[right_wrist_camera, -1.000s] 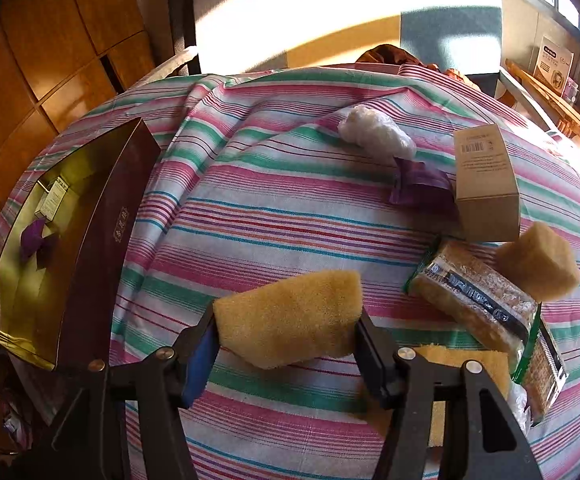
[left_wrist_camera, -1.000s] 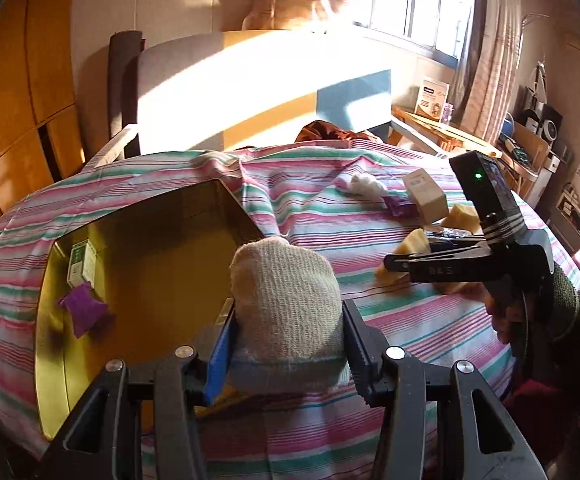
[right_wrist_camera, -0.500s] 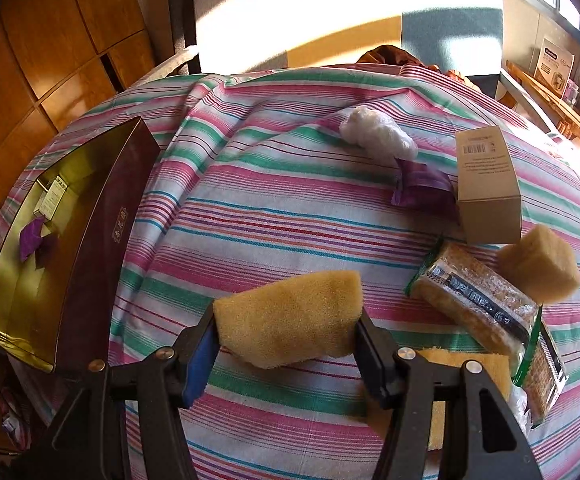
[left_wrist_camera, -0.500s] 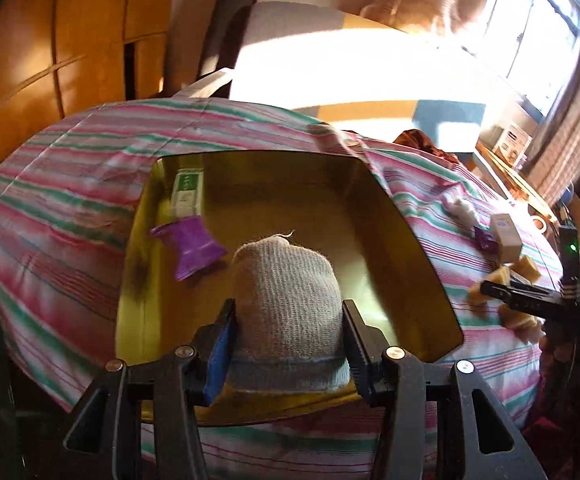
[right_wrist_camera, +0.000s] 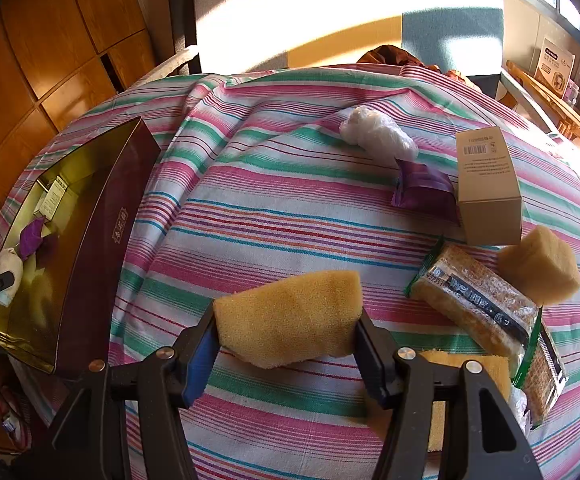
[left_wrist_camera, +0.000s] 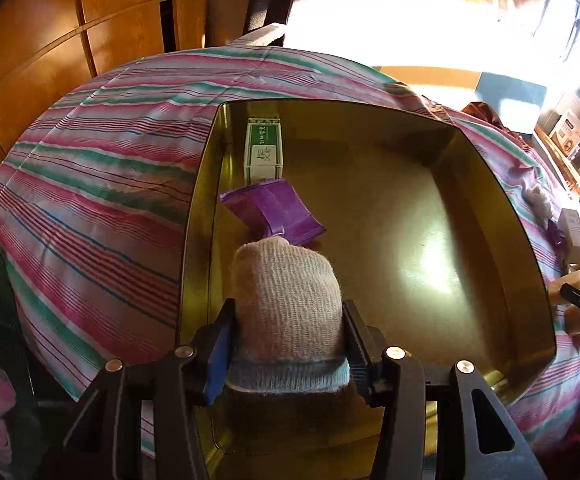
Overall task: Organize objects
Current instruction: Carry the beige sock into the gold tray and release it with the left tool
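Observation:
My left gripper [left_wrist_camera: 288, 340] is shut on a rolled beige sock [left_wrist_camera: 288, 300] and holds it inside the gold tin box [left_wrist_camera: 470, 152], near its left wall. A purple packet [left_wrist_camera: 278, 212] and a green-and-white carton [left_wrist_camera: 264, 152] lie in the box just beyond the sock. My right gripper [right_wrist_camera: 286, 344] is shut on a yellow sponge wedge [right_wrist_camera: 290, 316] above the striped tablecloth [right_wrist_camera: 274, 208]. The box [right_wrist_camera: 102, 240] with the sock [right_wrist_camera: 8, 268] in it shows at the left of the right wrist view.
On the cloth to the right lie a white plastic wad [right_wrist_camera: 378, 134], a purple packet [right_wrist_camera: 422, 190], a tan carton [right_wrist_camera: 488, 184], a wrapped snack bar [right_wrist_camera: 478, 300], a sponge cube [right_wrist_camera: 540, 266] and a flat sponge [right_wrist_camera: 474, 364]. A chair [right_wrist_camera: 346, 12] stands behind the table.
My left gripper has carried the sock leftward from over the cloth, across the box rim, down into the box by the purple packet. My right gripper has kept still with the sponge.

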A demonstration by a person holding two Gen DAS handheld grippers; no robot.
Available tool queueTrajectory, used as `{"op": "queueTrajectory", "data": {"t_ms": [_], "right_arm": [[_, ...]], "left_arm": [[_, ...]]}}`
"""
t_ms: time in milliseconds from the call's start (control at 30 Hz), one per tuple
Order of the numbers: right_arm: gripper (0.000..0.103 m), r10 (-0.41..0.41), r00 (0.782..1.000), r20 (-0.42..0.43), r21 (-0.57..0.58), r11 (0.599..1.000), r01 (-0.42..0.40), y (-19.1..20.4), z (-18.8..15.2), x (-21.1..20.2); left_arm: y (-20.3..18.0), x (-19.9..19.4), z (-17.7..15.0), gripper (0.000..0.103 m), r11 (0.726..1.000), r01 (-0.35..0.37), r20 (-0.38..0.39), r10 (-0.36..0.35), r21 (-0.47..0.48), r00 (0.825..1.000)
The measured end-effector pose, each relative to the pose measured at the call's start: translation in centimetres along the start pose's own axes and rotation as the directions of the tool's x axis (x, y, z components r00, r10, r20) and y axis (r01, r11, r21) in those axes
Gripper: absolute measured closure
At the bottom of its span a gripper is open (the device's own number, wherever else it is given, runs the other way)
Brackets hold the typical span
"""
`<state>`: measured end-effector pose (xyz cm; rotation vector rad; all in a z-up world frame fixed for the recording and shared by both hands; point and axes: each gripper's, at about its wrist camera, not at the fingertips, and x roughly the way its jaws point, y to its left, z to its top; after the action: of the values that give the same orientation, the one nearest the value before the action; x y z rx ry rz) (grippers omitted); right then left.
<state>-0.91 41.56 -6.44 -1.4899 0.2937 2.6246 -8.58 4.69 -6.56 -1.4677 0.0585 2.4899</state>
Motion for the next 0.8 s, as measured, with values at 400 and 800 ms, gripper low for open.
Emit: {"op": "queueTrajectory", "data": {"t_ms": [400, 800], "right_arm": [[0.041, -0.007, 1.000, -0.001, -0.009, 1.000, 0.007, 0.1, 0.0, 0.1], [0.041, -0.031, 0.999, 0.013, -0.013, 0.999, 0.031, 0.5, -0.1, -0.2]], "left_arm": [[-0.8, -0.4, 1.1, 0.045, 0.989, -0.114, 0.106, 0.105, 0.089, 0.989], [-0.6, -5.7, -0.9, 0.042, 0.995, -0.091, 0.219, 0.078, 0.050, 0.972]]}}
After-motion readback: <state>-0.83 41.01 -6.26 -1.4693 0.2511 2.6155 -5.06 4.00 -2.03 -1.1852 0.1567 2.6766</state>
